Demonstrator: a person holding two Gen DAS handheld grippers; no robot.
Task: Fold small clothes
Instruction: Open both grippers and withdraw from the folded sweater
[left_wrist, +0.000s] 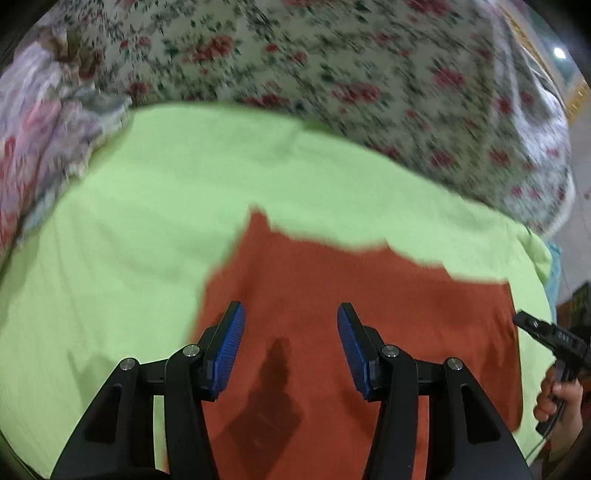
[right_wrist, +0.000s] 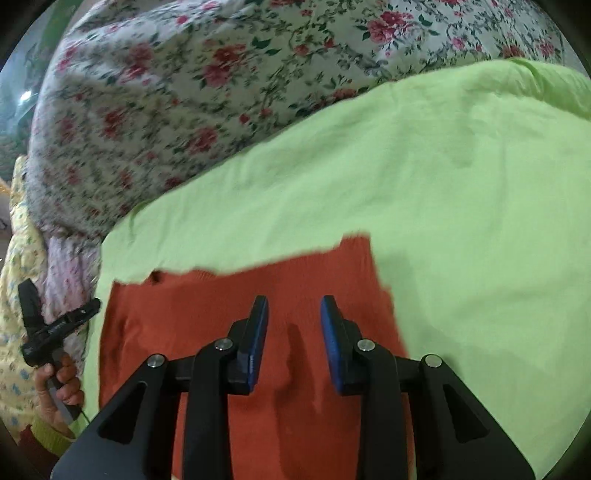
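The left hand-held gripper (left_wrist: 291, 314) hovers with its blue-padded fingers spread wide and empty, and the right hand-held gripper (right_wrist: 294, 308) hangs likewise parted, somewhat narrower, gripping nothing. Directly beneath and ahead of both lies the rust-orange knitted garment (left_wrist: 332, 295), spread flat on a lime-green cloth (left_wrist: 166, 184) that covers a floral-printed bed (left_wrist: 332, 55). The garment's far edge runs ragged across both views, its long axis apparently running toward the cameras; neither gripper seems clearly nearer. Its near end is cut off behind the gripper bodies, motion blur softens the left view, and whether sleeves exist cannot be made out.
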